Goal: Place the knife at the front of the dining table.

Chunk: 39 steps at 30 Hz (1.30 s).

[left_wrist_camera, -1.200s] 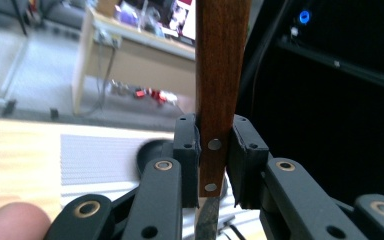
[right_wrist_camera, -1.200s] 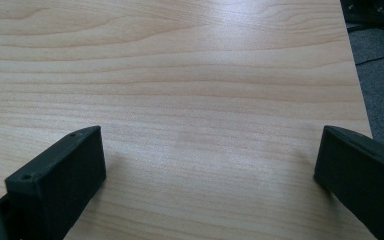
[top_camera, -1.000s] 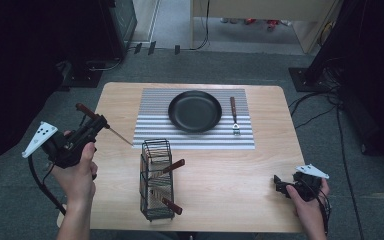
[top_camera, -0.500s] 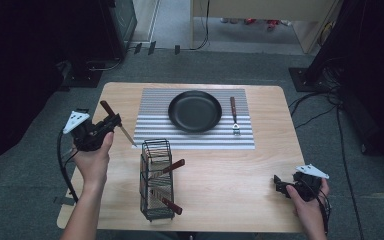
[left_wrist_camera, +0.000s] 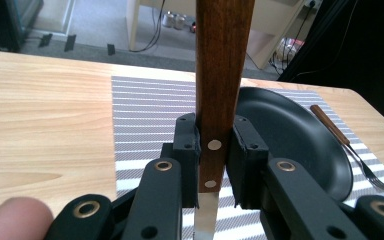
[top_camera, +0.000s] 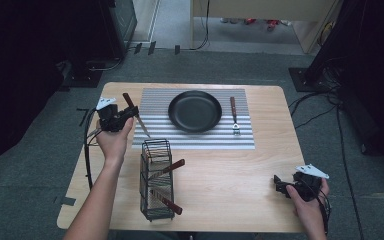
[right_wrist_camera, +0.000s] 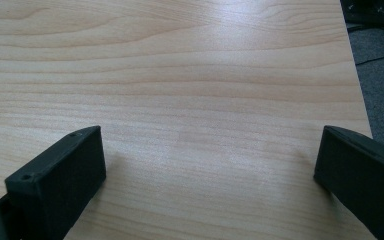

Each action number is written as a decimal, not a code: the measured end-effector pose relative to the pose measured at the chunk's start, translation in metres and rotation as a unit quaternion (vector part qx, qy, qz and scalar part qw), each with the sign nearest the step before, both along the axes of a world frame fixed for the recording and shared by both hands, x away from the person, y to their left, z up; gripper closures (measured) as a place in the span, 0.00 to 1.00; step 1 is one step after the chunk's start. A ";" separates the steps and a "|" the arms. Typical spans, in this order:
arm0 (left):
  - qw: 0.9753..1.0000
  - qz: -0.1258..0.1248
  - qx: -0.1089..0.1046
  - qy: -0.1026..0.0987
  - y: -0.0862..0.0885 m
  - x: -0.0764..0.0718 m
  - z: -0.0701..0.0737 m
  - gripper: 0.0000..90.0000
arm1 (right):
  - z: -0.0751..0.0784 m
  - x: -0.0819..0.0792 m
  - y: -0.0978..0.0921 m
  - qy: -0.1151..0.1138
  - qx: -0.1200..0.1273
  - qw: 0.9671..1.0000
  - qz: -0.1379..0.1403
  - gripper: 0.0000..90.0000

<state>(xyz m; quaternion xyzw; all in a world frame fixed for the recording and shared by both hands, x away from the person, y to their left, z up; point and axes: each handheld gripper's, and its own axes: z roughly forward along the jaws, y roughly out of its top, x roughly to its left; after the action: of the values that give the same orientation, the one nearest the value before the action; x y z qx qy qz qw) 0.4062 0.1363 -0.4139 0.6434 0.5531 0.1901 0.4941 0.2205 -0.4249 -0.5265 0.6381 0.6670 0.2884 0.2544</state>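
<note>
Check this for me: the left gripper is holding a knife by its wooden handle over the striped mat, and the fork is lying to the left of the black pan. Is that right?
Not quite. The fork lies to the right of the black pan, as the high view shows. The rest holds: the left gripper clamps the knife by its wooden handle over the striped mat.

A frying pan (top_camera: 195, 111) sits on the placemat (top_camera: 195, 142) right of the left gripper (top_camera: 128, 114); a fork (top_camera: 234, 116) lies beyond it. The wire caddy (top_camera: 156, 180) stands nearer the person, between both grippers.

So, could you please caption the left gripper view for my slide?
Left gripper clamps a wooden-handled knife above the striped placemat, beside the black pan.
</note>
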 end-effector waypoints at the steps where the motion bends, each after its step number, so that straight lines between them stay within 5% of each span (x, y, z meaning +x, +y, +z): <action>1: 1.000 -0.001 0.001 0.009 -0.004 0.009 -0.003 0.86 | 0.000 0.000 0.000 0.000 0.000 1.000 0.000 0.00; 11: 1.000 -0.002 0.011 0.027 -0.022 0.040 -0.010 0.86 | 0.000 0.000 0.000 0.000 0.000 1.000 0.000 0.00; 21: 0.998 0.003 0.011 0.061 -0.041 0.089 -0.031 0.86 | 0.000 0.000 0.000 0.000 0.000 1.000 0.000 0.00; 32: 0.994 0.035 -0.011 0.107 -0.050 0.127 -0.065 0.86 | 0.000 0.000 0.000 0.000 0.000 1.000 -0.001 0.00; 39: 0.990 0.042 0.008 0.132 -0.057 0.138 -0.078 0.85 | 0.000 0.000 0.000 -0.001 0.000 1.000 -0.001 0.00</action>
<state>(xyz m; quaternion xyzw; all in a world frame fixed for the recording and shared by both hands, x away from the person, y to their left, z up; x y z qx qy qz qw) 0.5445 0.0797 -0.4919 0.6431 0.6383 0.1279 0.4032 0.2205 -0.4252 -0.5266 0.6386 0.6663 0.2883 0.2552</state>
